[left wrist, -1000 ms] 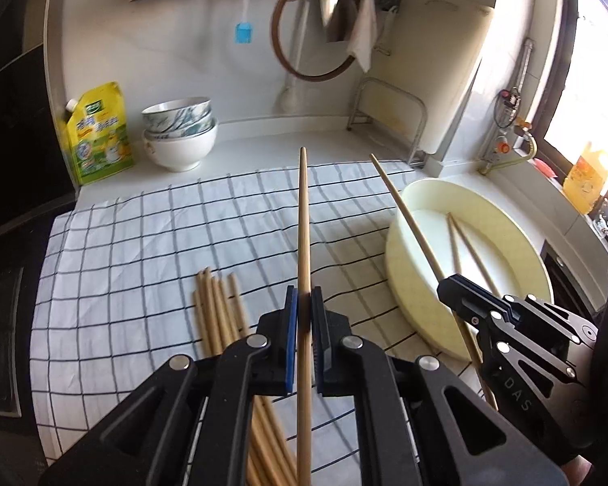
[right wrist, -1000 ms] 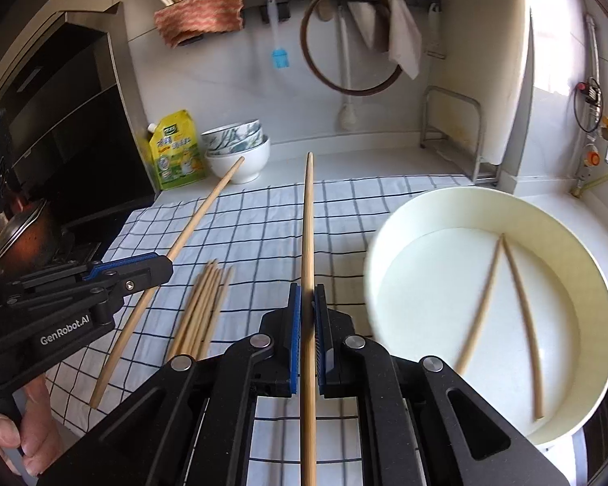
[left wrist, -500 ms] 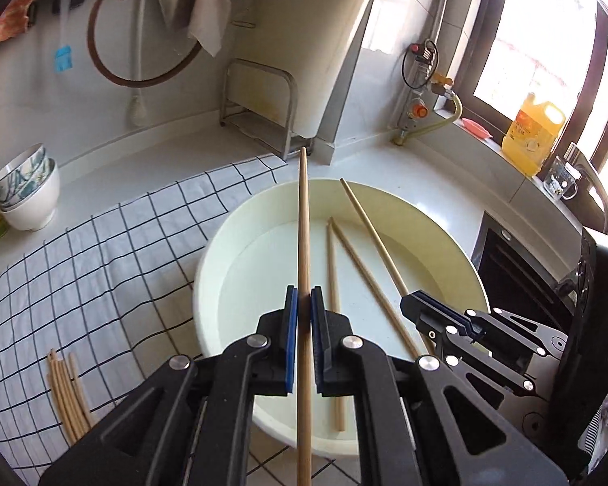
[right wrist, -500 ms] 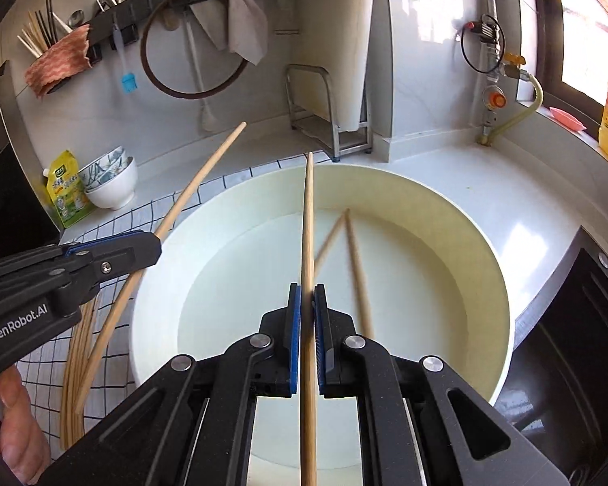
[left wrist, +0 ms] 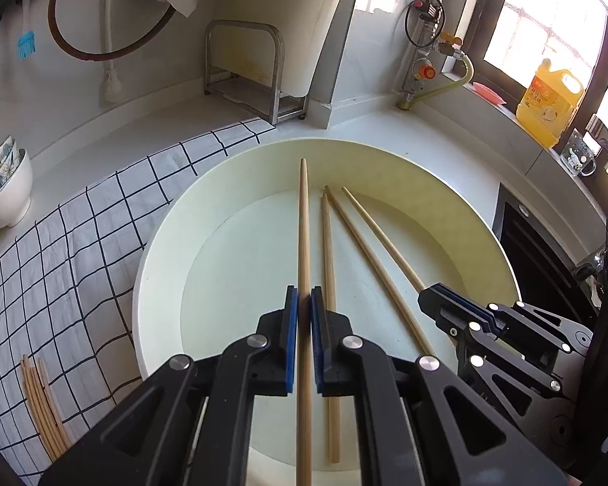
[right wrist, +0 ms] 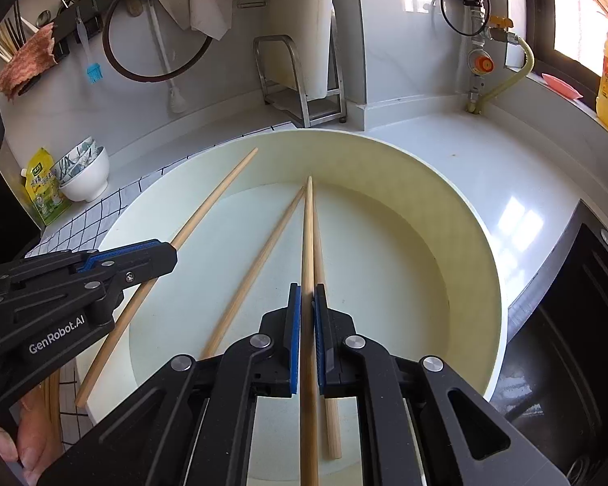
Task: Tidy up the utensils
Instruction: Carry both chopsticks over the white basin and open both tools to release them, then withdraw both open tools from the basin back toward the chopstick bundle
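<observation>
Right gripper [right wrist: 307,303] is clamped on a chopstick [right wrist: 307,243], which points forward over the cream basin [right wrist: 478,251]. Two loose chopsticks [right wrist: 259,259] lie on the basin floor, one mostly hidden beneath the held stick. At left, the left gripper [right wrist: 158,253] pinches another chopstick [right wrist: 219,194], angled across the basin's rim. Checked cloth [right wrist: 81,222] shows beyond, with stacked bowls [right wrist: 85,174] near the wall.

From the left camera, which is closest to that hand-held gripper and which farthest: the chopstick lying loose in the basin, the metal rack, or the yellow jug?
Judged from the left hand-held gripper:
1. Loose chopstick, lying in the cream basin just right of the fingers.
2. Metal rack, beyond the basin against the back wall.
3. Yellow jug, far right on the window ledge.
</observation>
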